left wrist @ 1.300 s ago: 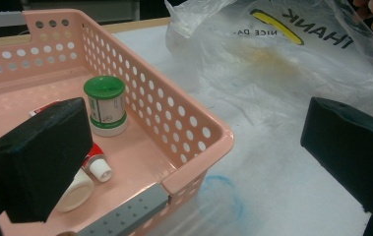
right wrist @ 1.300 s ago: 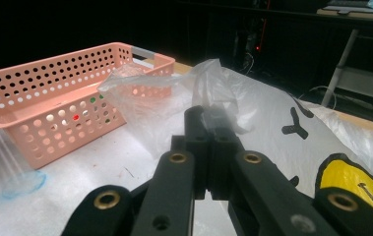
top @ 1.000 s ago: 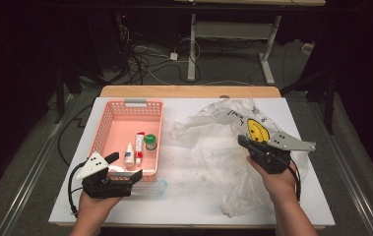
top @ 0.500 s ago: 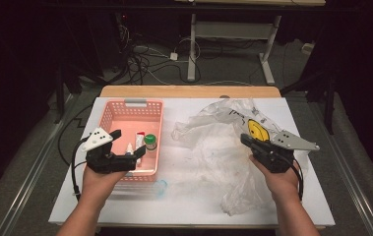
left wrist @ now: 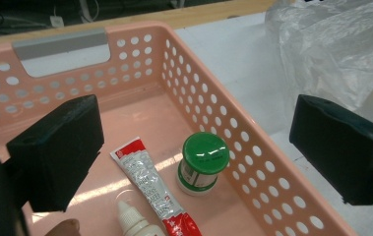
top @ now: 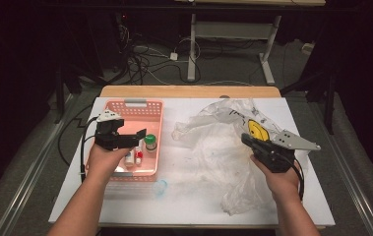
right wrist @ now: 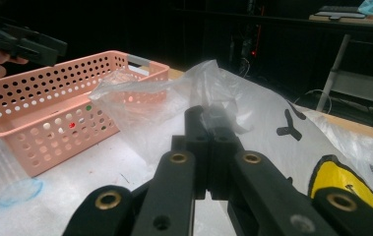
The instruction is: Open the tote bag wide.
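The crumpled clear plastic bag [top: 223, 147] with a yellow smiley print lies on the white table top [top: 184, 196], right of the pink perforated plastic basket [top: 155, 128]. The right gripper [top: 245, 140] has its jaws clamped together on a fold of that bag. The left gripper [top: 139, 135] hovers over the basket, its jaws spread wide with nothing between them, having just been closing a little. Below it in the basket stand a green-lidded small jar [left wrist: 201, 164], a red-and-white tube [left wrist: 152, 189] and a white dropper bottle [left wrist: 132, 221].
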Demonstrator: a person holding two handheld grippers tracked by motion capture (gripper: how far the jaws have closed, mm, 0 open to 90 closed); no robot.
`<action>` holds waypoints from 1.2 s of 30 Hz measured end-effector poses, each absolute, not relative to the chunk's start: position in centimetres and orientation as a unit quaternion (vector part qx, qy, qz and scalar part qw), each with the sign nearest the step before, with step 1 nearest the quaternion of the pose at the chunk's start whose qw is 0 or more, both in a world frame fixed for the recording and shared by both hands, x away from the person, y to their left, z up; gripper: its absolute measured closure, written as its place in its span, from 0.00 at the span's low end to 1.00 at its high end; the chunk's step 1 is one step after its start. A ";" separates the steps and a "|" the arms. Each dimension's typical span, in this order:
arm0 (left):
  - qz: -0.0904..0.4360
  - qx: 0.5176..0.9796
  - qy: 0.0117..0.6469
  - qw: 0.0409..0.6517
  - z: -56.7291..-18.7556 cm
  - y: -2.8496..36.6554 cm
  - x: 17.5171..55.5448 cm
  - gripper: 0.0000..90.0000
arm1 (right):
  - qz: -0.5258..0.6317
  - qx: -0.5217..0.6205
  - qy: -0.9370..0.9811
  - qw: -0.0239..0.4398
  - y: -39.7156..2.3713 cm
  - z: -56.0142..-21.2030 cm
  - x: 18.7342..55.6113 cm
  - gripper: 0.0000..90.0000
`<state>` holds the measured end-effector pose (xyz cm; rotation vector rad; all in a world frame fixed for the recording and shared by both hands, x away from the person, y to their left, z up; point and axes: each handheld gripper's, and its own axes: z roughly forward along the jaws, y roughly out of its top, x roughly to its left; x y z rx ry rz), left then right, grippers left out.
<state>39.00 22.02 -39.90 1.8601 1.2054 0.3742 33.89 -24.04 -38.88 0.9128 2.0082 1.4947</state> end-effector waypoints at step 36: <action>0.041 0.805 0.541 0.238 -44.1 21.1 43.4 0.54 | 0.537 0.331 0.736 0.245 -24.0 -39.1 33.8 1.00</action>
